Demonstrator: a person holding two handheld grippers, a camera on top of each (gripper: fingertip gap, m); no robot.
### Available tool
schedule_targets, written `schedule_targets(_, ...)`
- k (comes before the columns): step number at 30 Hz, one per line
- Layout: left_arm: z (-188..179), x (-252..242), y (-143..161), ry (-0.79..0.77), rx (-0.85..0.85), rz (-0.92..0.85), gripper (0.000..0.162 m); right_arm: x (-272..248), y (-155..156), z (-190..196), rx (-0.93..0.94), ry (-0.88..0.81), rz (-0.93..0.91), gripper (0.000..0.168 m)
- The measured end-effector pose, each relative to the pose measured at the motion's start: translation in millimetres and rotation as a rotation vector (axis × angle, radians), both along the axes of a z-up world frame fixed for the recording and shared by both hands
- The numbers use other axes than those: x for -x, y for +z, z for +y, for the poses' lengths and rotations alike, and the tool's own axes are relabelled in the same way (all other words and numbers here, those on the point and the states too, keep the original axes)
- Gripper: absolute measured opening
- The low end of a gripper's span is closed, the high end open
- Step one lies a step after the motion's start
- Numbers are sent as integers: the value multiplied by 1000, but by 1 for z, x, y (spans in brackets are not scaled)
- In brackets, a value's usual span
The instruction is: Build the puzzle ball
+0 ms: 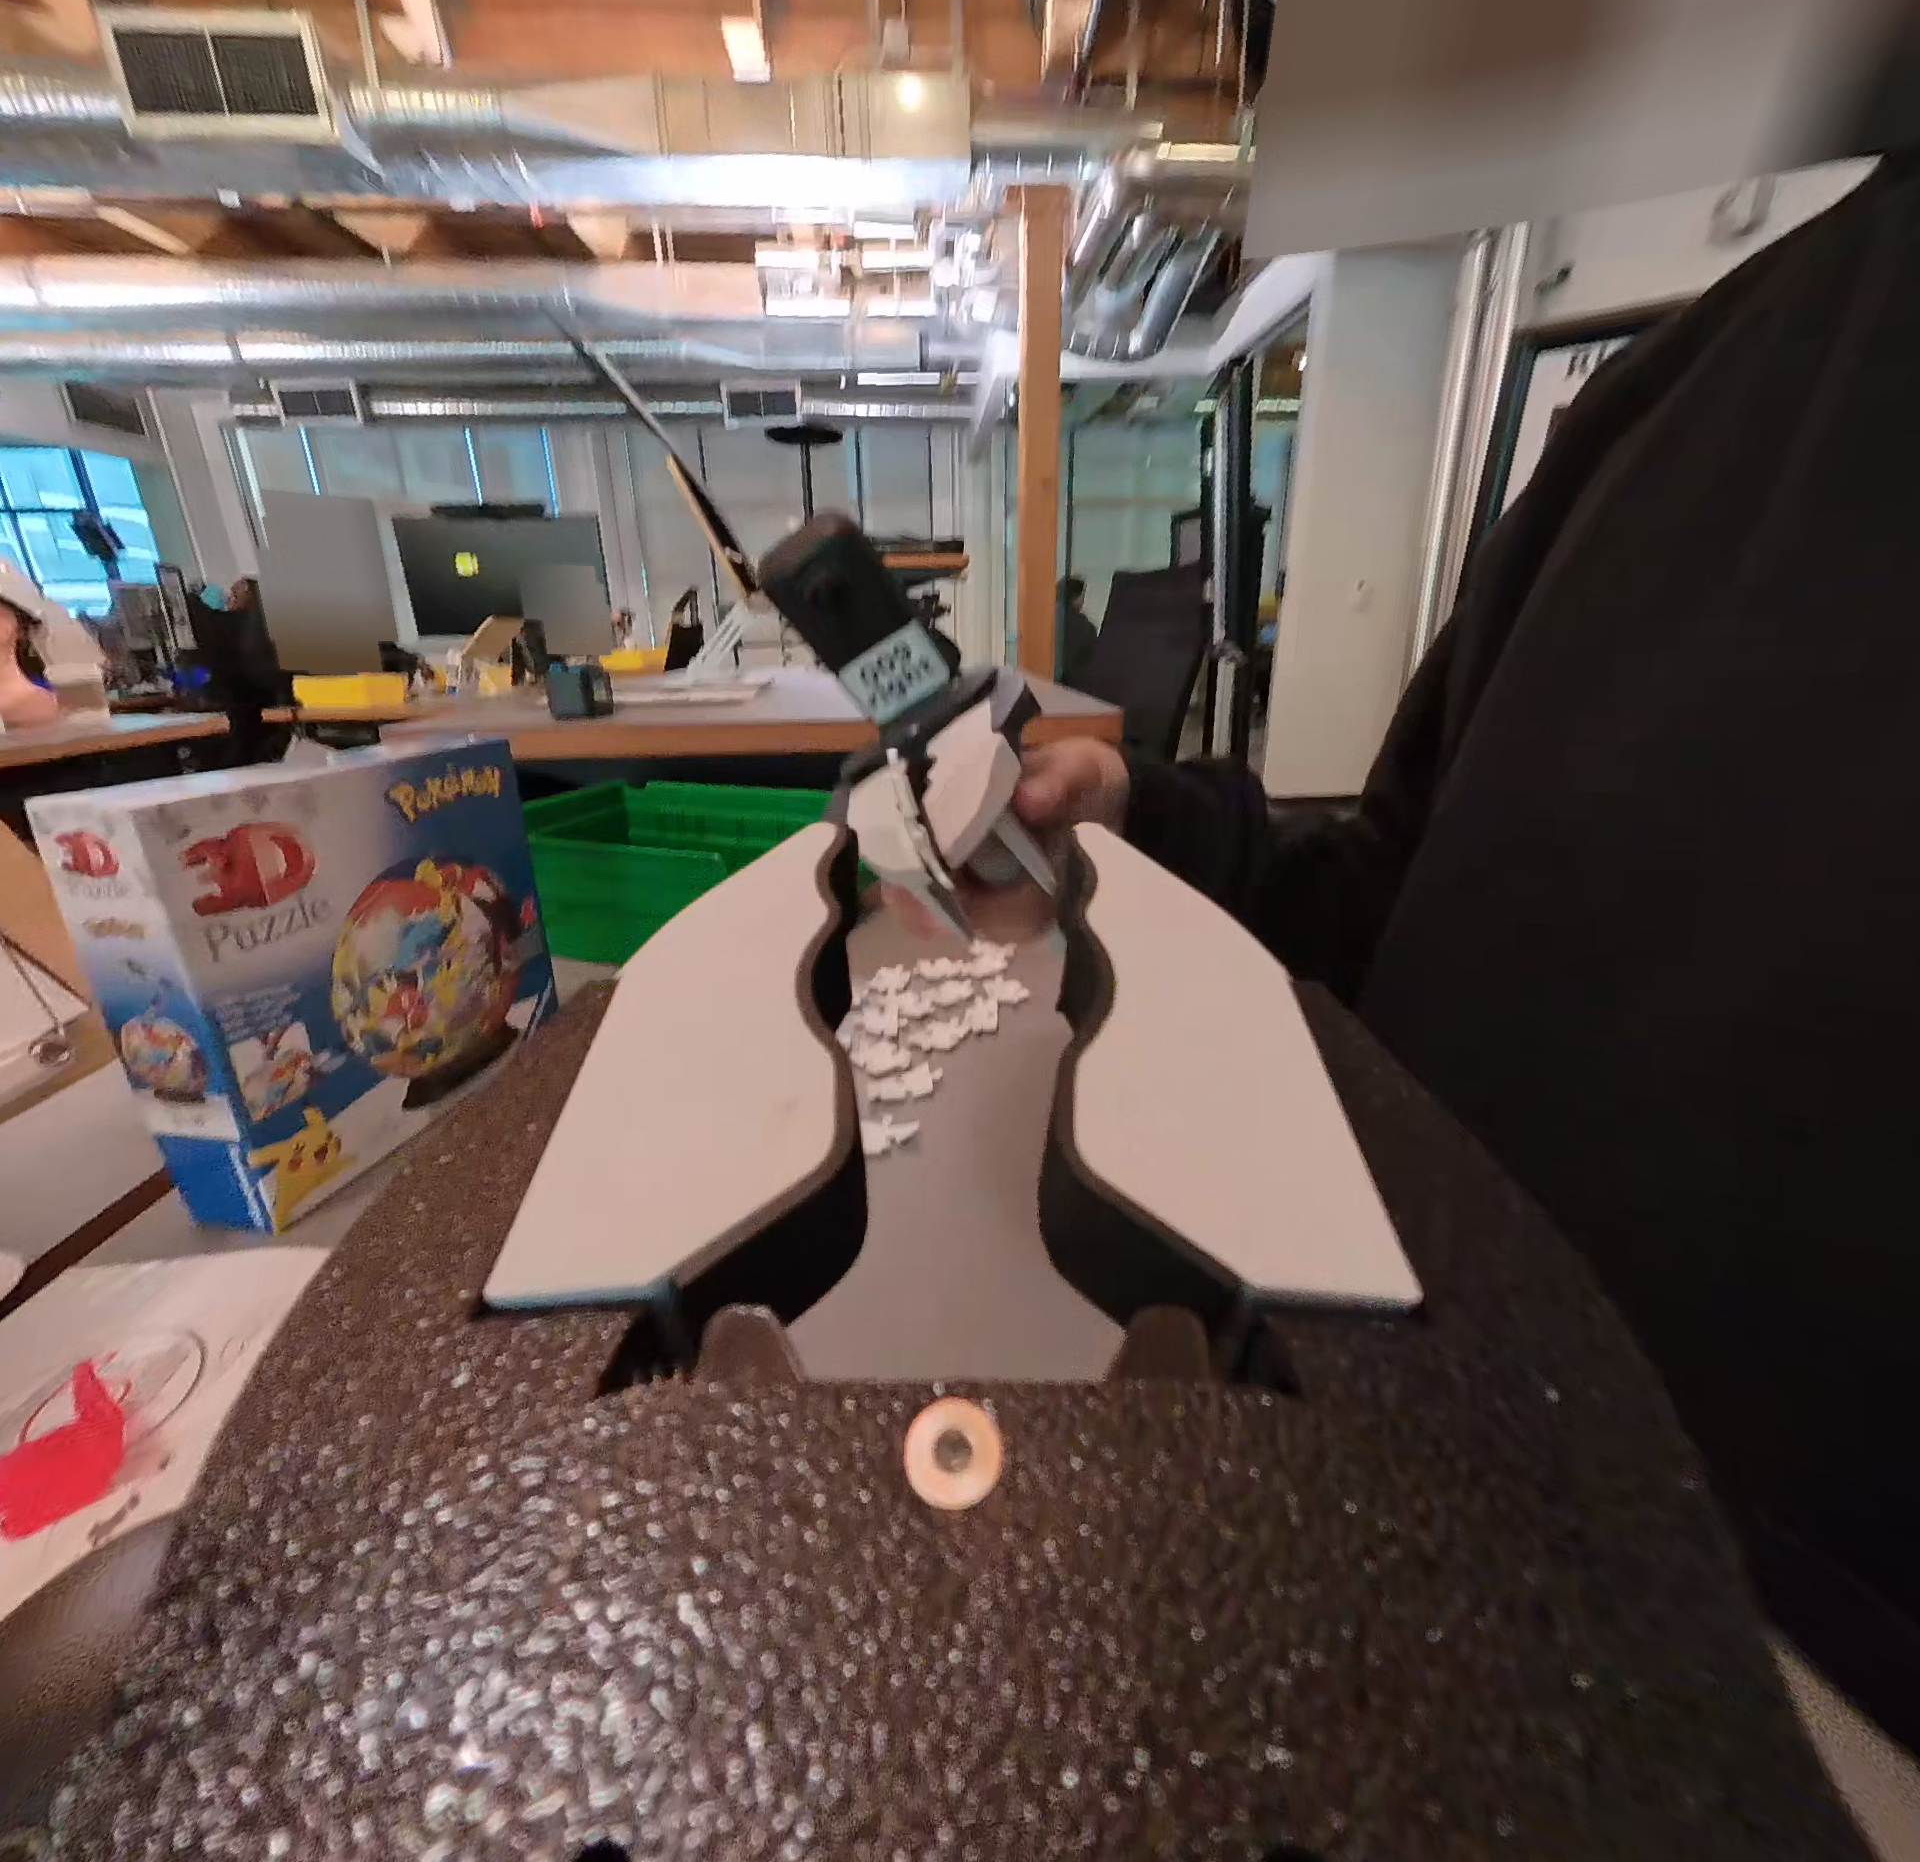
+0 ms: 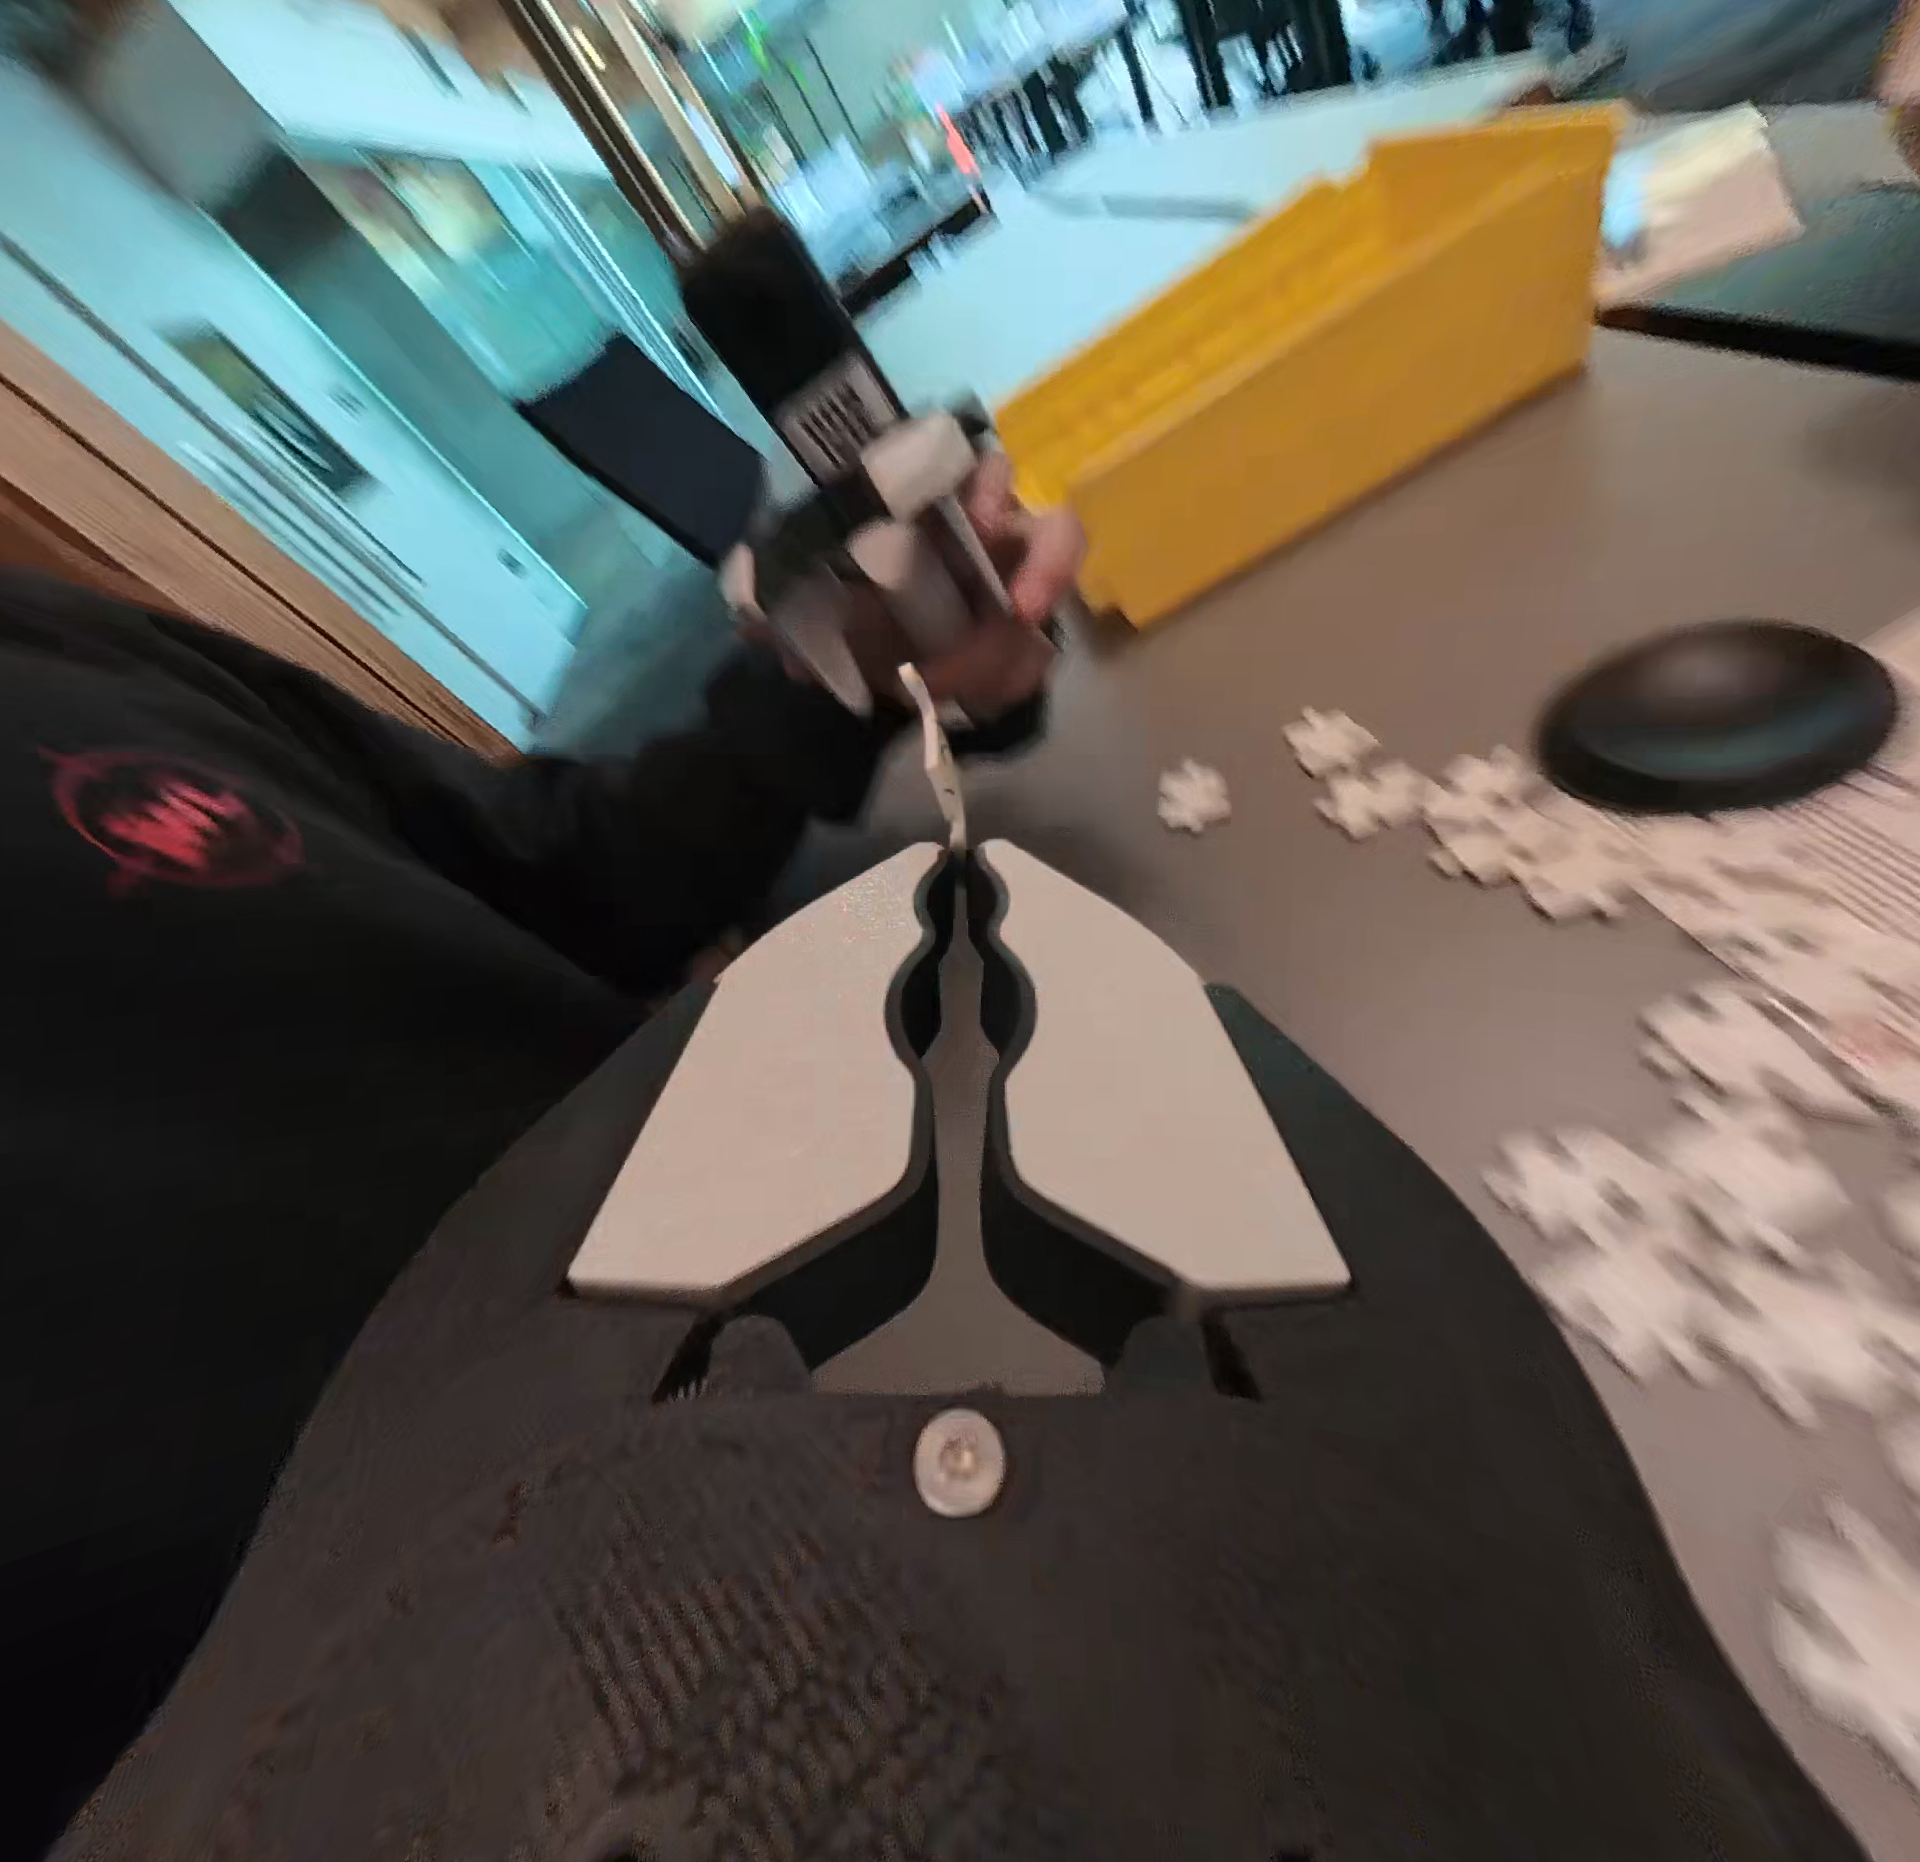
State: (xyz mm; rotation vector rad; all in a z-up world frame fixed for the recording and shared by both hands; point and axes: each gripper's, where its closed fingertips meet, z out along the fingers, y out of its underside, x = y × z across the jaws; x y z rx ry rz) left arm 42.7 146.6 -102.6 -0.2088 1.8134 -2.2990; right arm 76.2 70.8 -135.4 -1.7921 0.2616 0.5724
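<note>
Puzzle box (image 1: pixel 301 971): upright at far left of the table, likely kept in sight as a picture guide.
Left gripper (image 1: pixel 961 939): fingers spread wide, nothing between them, raised facing the right one.
Right gripper (image 2: pixel 958 856): tips pinched on a white puzzle piece (image 2: pixel 940 763), lifted off the table, probably for fitting.
Loose pieces (image 2: pixel 1496 825): scattered white-side up at right, near a black dish-shaped stand (image 2: pixel 1714 716).
Yellow bin (image 2: pixel 1320 358): behind.
</note>
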Motion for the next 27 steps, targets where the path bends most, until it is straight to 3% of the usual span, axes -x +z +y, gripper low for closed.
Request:
schedule_targets(5,-7,-5,-30,53,-129,40,35,-45,-44,-100,436,-69,-149,2)
schedule_targets(10,-16,-8,-48,46,-139,93,33,-59,-79,-160,713,7,-172,2)
schedule_targets(17,-23,-5,-64,49,-219,122,30,-65,-116,-176,874,134,-130,2)
schedule_targets(27,-24,-1,-81,64,-271,162,29,-87,-130,-176,980,189,-102,2)
